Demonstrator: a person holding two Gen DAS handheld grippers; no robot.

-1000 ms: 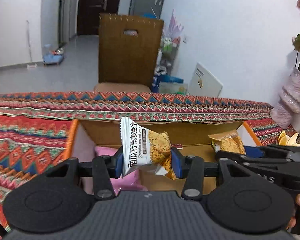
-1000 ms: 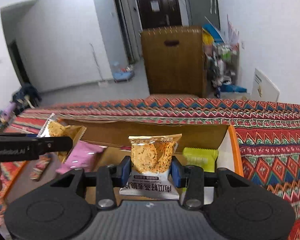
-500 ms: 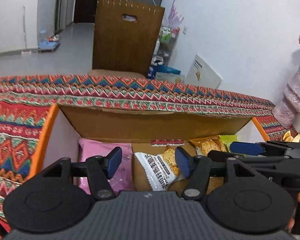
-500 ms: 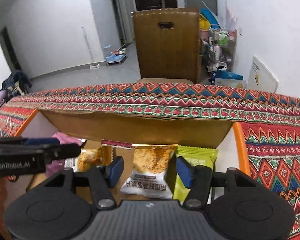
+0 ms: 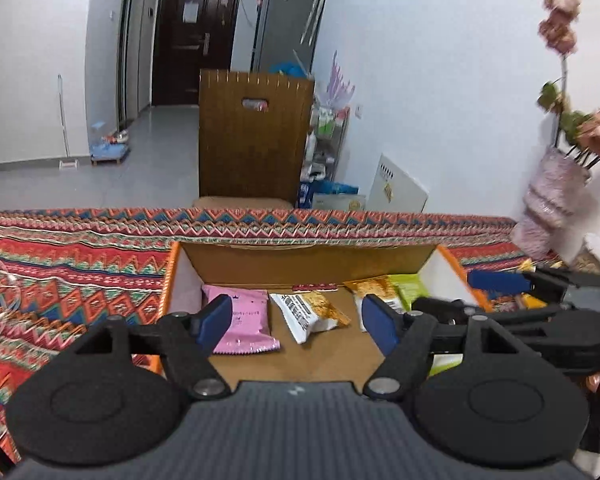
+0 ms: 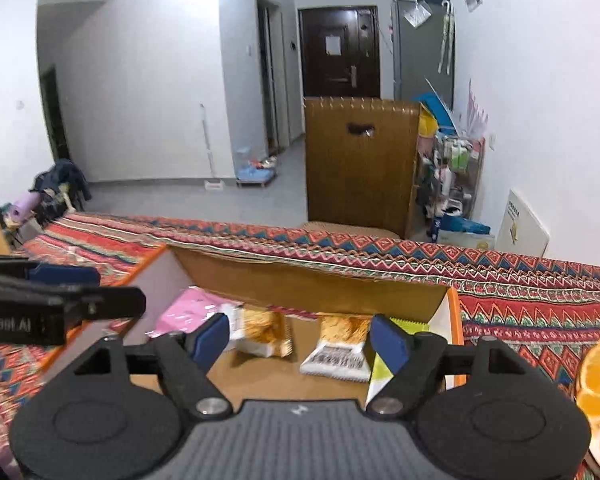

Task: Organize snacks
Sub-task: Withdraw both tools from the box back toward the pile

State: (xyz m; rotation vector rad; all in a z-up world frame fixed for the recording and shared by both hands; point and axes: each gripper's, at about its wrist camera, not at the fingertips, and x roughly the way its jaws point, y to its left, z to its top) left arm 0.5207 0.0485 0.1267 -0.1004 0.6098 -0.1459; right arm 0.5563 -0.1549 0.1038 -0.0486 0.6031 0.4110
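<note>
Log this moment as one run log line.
left gripper: opening, empty | right gripper: opening, empty | box: pink packet, two oat crisp packets, green packet inside

Patterned tablecloth [image 5: 80,264]; vase [image 5: 548,200] (dried flowers).

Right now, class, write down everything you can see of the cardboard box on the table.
The cardboard box is open-topped, with a brown far wall and floor, white inner side walls and orange edges. It sits upright on the patterned tablecloth. Flat on its floor lie a pink packet, two orange oat-crisp packets and a green packet.
</note>
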